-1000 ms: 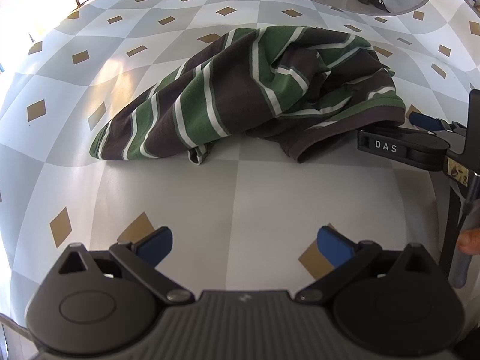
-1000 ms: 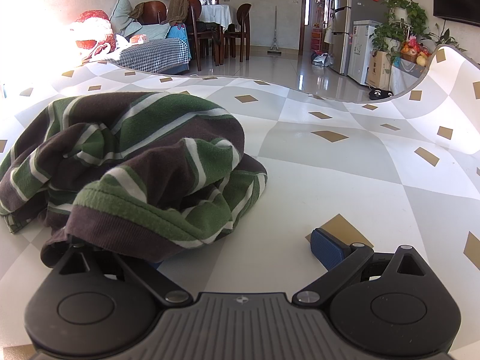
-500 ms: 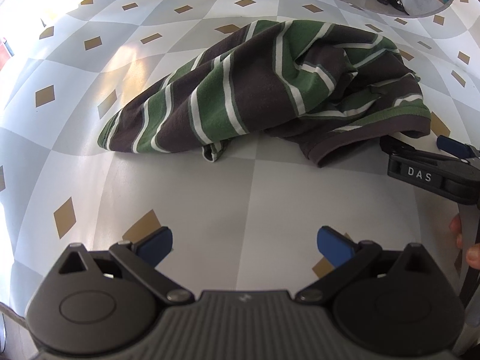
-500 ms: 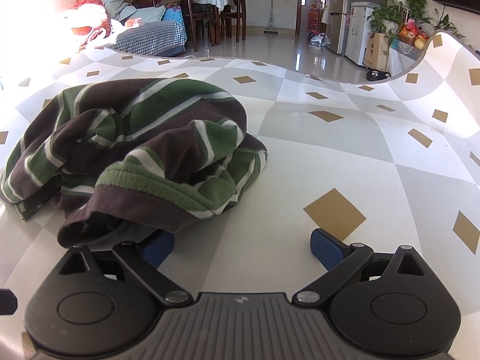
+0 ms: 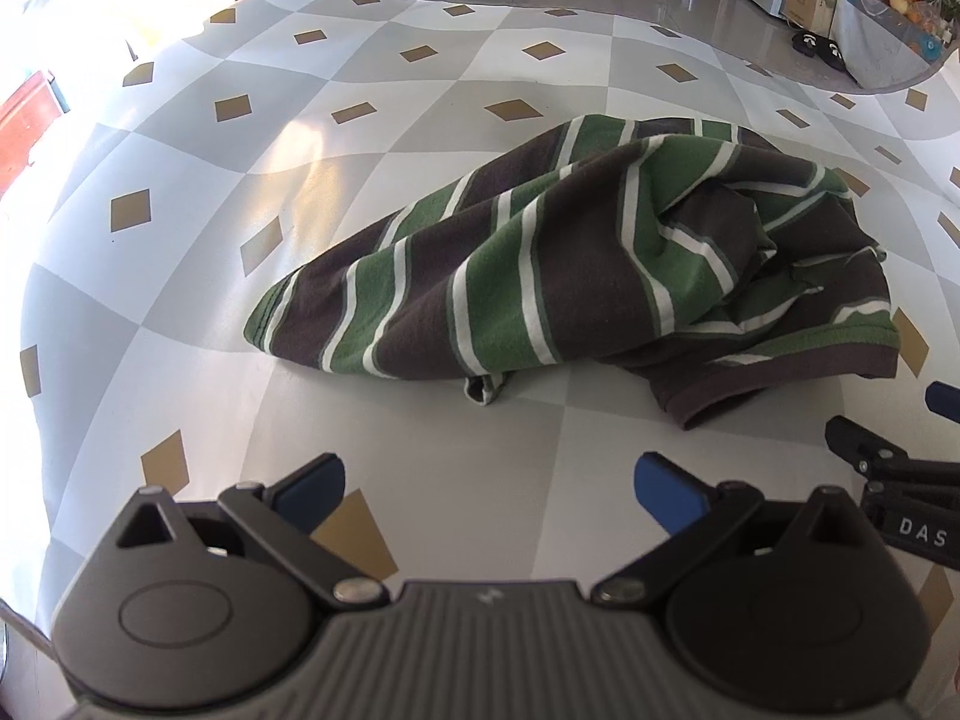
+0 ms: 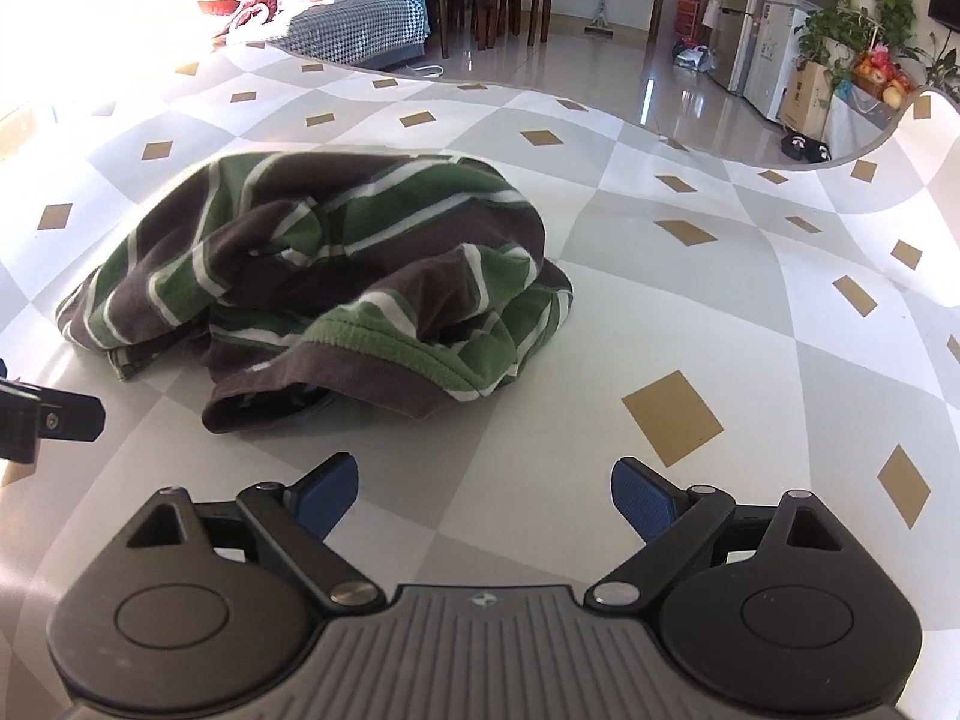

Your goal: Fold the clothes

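Note:
A crumpled shirt (image 5: 576, 264) with green, brown and white stripes lies in a heap on the table; in the right wrist view the shirt (image 6: 336, 276) shows its brown hem nearest the camera. My left gripper (image 5: 489, 489) hovers open over bare table, short of the shirt's near edge. My right gripper (image 6: 483, 489) also hangs above the table in front of the hem, its jaws wide but closing slightly, with nothing between them. The right gripper (image 5: 900, 480) shows at the right edge of the left wrist view, beside the hem.
The table (image 5: 180, 240) wears a cloth of grey and white diamonds with small gold squares; its far edge (image 6: 540, 93) curves toward a room with a sofa, chairs and a fridge. The left gripper's finger (image 6: 48, 420) pokes in at the left edge.
Both grippers have lifted and drawn back from the shirt. The right gripper's left finger, earlier tucked under the brown hem, is now clear of it. The shirt lies where it was.

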A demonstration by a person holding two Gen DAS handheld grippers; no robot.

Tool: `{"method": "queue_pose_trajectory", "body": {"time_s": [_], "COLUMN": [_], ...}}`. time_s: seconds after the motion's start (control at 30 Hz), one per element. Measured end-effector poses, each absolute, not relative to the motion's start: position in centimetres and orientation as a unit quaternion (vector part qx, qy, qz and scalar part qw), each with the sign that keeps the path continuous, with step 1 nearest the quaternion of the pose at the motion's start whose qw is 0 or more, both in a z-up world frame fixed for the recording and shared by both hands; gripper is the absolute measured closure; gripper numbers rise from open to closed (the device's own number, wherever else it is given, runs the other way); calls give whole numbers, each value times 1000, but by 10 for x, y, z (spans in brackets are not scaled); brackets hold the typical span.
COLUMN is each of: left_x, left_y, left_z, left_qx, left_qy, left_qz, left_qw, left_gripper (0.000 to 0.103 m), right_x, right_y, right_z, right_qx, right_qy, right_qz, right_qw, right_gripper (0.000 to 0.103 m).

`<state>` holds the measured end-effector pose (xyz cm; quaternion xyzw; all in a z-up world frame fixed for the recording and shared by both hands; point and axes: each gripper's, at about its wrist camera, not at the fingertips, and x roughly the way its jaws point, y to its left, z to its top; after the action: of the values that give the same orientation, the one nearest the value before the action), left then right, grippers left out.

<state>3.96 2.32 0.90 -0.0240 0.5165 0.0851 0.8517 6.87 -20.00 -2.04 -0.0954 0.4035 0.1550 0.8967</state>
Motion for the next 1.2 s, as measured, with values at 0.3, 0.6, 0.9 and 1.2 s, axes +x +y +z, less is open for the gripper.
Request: {"method": "queue_pose_trajectory", "body": {"time_s": [0.3,0.6,0.9,1.2], "left_x": [71,93,101,105], "left_y": [24,13,11,45], "left_z": [44,38,28,20], "left_qx": [18,35,29,-16], "left_qy": [504,481,491,515], "left_qz": [53,44,47,92], "left_qw": [862,875,869,852], "left_gripper": [0,0,0,0], "right_x": [75,98,103,117], "right_y": [-203,-194,-173,-169], "right_z": [22,14,3,-12], "right_qx": [-48,-38,-59,-41], "right_qy": [410,405,407,450], "right_qz": [227,249,254,232], "right_qw": [882,879,875,861], "right_gripper": [11,11,12,12]}}
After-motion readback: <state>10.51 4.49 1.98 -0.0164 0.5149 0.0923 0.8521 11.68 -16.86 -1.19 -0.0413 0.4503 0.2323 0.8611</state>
